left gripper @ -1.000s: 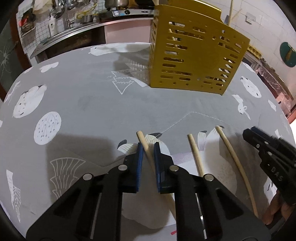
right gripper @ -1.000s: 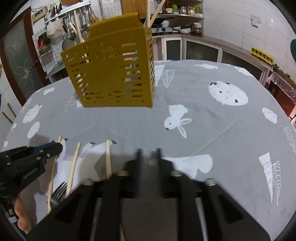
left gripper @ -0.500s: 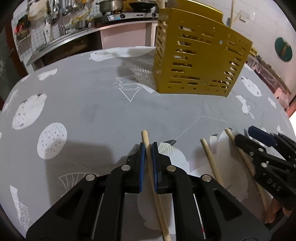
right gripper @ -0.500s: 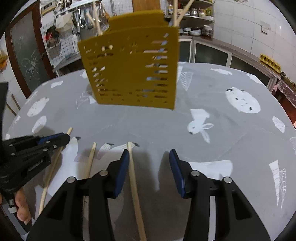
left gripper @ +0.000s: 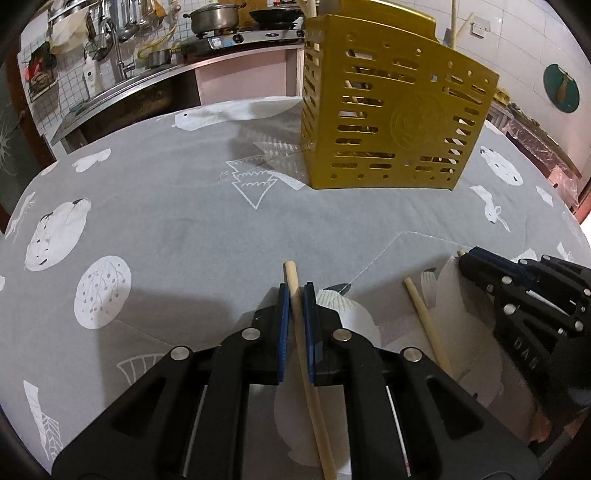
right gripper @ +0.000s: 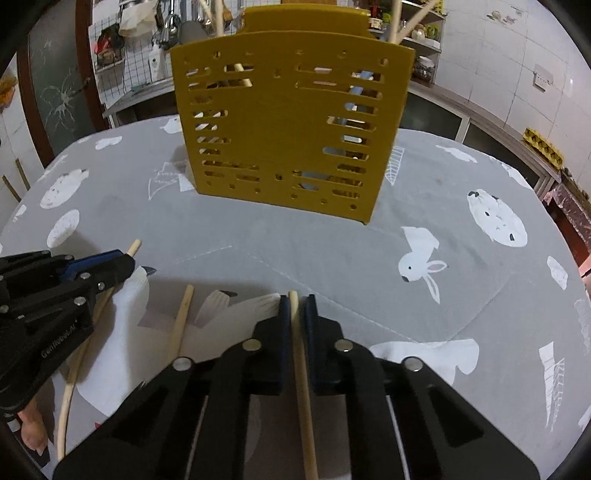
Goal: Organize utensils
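Observation:
My left gripper is shut on a wooden utensil handle near its tip, low over the grey tablecloth. My right gripper is shut on another wooden handle; it also shows at the right of the left wrist view. A third wooden handle lies on the cloth between the two and shows in the right wrist view. A yellow perforated utensil holder stands upright at the back, with several utensils sticking out; it fills the middle of the right wrist view.
The round table has a grey cloth printed with white animals and trees. A kitchen counter with pots and hanging tools runs behind it. A shelf and cabinets stand behind on the right.
My left gripper closed on the left handle. My right gripper swung left from bare cloth, opened over the right handle, and has now shut on it.

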`<action>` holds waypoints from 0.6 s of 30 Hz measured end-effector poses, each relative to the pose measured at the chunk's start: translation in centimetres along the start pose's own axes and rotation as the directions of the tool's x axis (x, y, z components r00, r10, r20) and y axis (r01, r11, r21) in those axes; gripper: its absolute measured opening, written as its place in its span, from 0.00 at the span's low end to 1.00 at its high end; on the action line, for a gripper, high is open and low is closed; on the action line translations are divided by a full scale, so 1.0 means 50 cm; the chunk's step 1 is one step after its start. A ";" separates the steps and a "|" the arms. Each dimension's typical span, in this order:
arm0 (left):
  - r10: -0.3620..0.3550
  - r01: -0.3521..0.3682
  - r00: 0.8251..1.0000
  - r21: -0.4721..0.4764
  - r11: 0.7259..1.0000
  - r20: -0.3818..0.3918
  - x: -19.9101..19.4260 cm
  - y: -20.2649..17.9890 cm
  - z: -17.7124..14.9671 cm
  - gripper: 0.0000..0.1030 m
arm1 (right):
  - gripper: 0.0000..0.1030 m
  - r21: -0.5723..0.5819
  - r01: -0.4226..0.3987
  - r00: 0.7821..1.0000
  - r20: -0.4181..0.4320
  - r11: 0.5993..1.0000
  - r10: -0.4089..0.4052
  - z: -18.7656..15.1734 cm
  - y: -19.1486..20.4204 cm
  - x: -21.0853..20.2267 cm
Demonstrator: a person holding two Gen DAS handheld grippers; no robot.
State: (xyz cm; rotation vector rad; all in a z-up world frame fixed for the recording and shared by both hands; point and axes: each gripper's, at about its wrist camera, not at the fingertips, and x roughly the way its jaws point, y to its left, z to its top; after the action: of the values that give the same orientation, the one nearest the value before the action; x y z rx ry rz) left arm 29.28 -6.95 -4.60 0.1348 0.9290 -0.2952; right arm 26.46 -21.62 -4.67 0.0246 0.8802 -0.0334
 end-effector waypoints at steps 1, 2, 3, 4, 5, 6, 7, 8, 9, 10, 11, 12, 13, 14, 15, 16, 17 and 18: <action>0.002 -0.002 1.000 -0.001 1.000 0.000 0.000 -0.001 0.000 0.06 | 0.06 0.023 -0.013 1.000 0.000 1.000 0.013 0.001 -0.006 -0.002; 0.004 -0.004 1.000 -0.002 1.000 0.000 0.000 -0.001 0.000 0.06 | 0.06 0.040 -0.023 1.000 0.002 0.999 0.023 0.002 -0.011 -0.004; 0.005 -0.005 1.000 -0.002 1.000 0.000 0.000 -0.002 0.000 0.06 | 0.06 0.050 -0.030 1.000 0.005 0.998 0.029 0.003 -0.014 -0.008; 0.004 -0.004 1.000 -0.003 1.000 0.003 -0.001 -0.002 0.000 0.06 | 0.06 0.055 -0.027 1.000 0.010 0.998 0.026 0.004 -0.015 -0.011; -0.002 0.002 1.000 -0.009 1.000 0.005 -0.003 -0.001 -0.001 0.06 | 0.06 0.060 -0.027 0.999 0.019 0.998 0.026 0.005 -0.018 -0.016; -0.006 0.006 1.000 -0.014 1.000 0.006 -0.004 0.001 -0.001 0.06 | 0.06 0.071 -0.038 0.999 0.029 0.997 0.036 0.008 -0.023 -0.024; -0.014 0.015 1.000 -0.024 1.000 0.009 -0.007 0.004 0.000 0.06 | 0.05 0.086 -0.049 0.998 0.039 0.995 0.046 0.011 -0.029 -0.031; -0.020 0.021 1.000 -0.030 0.999 0.013 -0.011 0.006 0.002 0.06 | 0.05 0.096 -0.055 0.998 0.047 0.994 0.050 0.014 -0.034 -0.038; -0.023 0.023 1.000 -0.034 0.999 0.020 -0.016 0.006 0.003 0.06 | 0.05 0.109 -0.055 0.997 0.065 0.993 0.048 0.018 -0.041 -0.051; -0.023 0.025 0.999 -0.035 0.999 0.036 -0.025 0.006 0.005 0.06 | 0.05 0.115 -0.056 0.996 0.080 0.992 0.047 0.023 -0.046 -0.061; -0.026 0.027 0.999 -0.033 0.999 0.047 -0.033 0.005 0.006 0.05 | 0.05 0.120 -0.056 0.994 0.095 0.991 0.045 0.028 -0.051 -0.072; -0.029 0.031 0.998 -0.031 0.999 0.060 -0.041 0.004 0.008 0.06 | 0.05 0.125 -0.058 0.993 0.108 0.990 0.045 0.031 -0.054 -0.082; -0.032 0.034 0.997 -0.026 0.999 0.077 -0.054 0.002 0.009 0.05 | 0.05 0.130 -0.060 0.991 0.125 0.990 0.044 0.035 -0.058 -0.094; -0.032 0.034 0.995 -0.022 0.999 0.094 -0.064 0.000 0.011 0.05 | 0.05 0.134 -0.062 0.989 0.145 0.989 0.042 0.039 -0.062 -0.109; -0.030 0.032 0.992 -0.019 0.999 0.119 -0.080 -0.002 0.013 0.05 | 0.05 0.136 -0.063 0.987 0.155 0.989 0.042 0.043 -0.063 -0.117; -0.030 0.033 0.990 -0.018 0.999 0.135 -0.091 -0.001 0.013 0.05 | 0.05 0.137 -0.064 0.984 0.175 0.988 0.039 0.046 -0.066 -0.131; -0.033 0.036 0.987 -0.018 0.999 0.155 -0.104 -0.001 0.015 0.05 | 0.05 0.138 -0.064 0.980 0.198 0.988 0.036 0.050 -0.069 -0.147; -0.035 0.039 0.985 -0.020 0.999 0.169 -0.115 -0.001 0.015 0.05 | 0.05 0.138 -0.065 0.975 0.221 0.988 0.033 0.053 -0.072 -0.162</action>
State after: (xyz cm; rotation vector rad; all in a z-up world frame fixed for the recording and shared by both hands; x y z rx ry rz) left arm 26.62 -6.07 0.46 0.0700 0.7669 -0.3254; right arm 23.20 -25.16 3.27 0.1757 0.6553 -0.0528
